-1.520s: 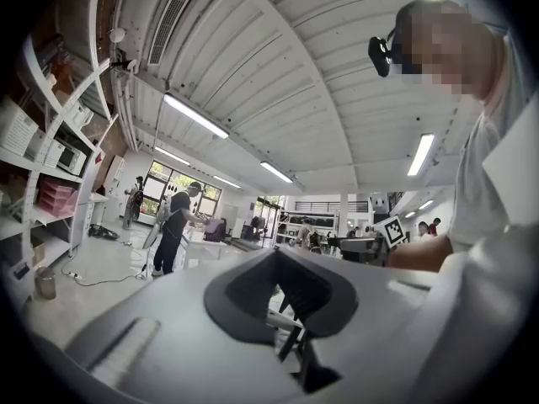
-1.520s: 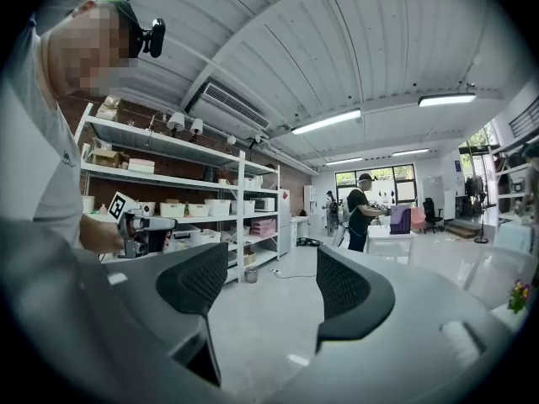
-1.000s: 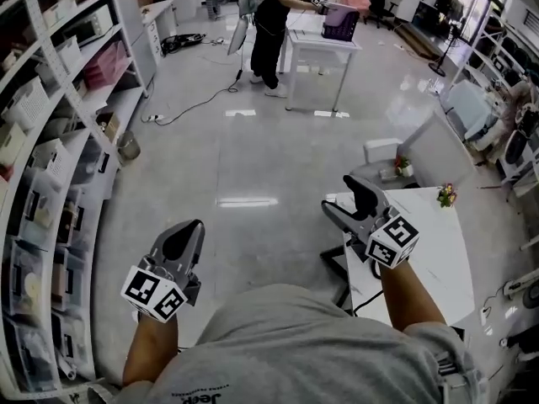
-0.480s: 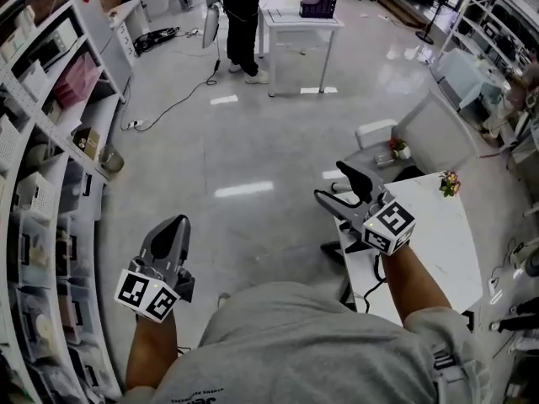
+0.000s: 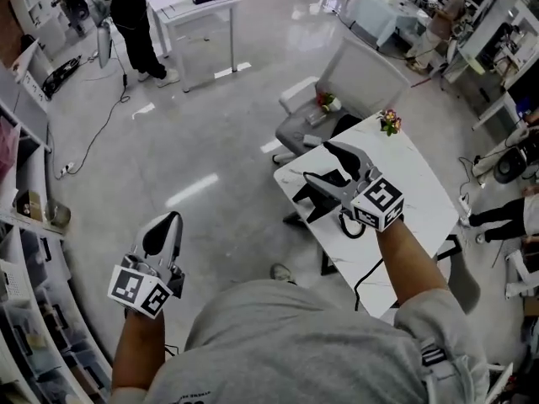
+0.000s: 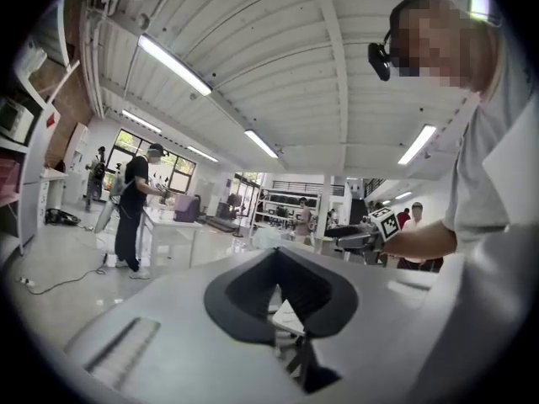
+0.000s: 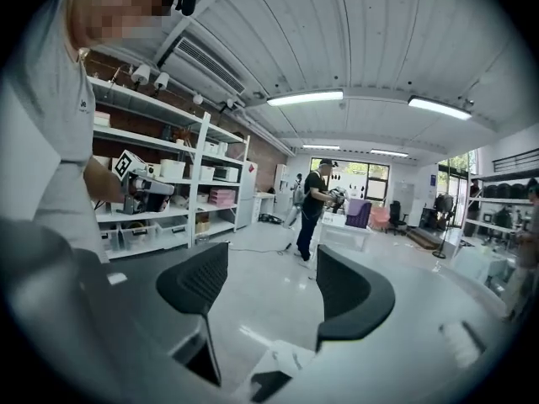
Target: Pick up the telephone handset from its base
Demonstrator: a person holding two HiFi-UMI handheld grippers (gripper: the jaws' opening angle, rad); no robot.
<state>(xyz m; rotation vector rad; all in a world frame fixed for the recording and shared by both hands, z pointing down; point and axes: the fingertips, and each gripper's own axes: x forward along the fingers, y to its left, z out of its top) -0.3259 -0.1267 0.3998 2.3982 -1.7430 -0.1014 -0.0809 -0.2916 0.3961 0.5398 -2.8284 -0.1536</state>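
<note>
My right gripper [image 5: 318, 162] stands open above the near left corner of a white table [image 5: 421, 192], with nothing between its jaws. Just under it lies a black object [image 5: 310, 205], partly hidden by the lower jaw; I cannot tell whether it is the telephone. A black cord [image 5: 368, 269] runs from there to the table's front edge. In the right gripper view the right gripper [image 7: 274, 276] looks out over the floor, with the table corner [image 7: 286, 362] at the bottom. My left gripper [image 5: 167, 224] hangs shut and empty over the floor at lower left, its jaws pressed together in the left gripper view [image 6: 278, 263].
A grey chair [image 5: 354, 74] stands behind the table, with small flower pots [image 5: 390, 123] at the table's far edge. Another person [image 5: 135, 15] works at a far white table [image 5: 198, 7]. Shelving [image 5: 17, 209] lines the left side. A cable [image 5: 109, 116] trails over the floor.
The view has swung right and the white table now lies under my right gripper, which was beside it over the floor. The left gripper stays shut and low.
</note>
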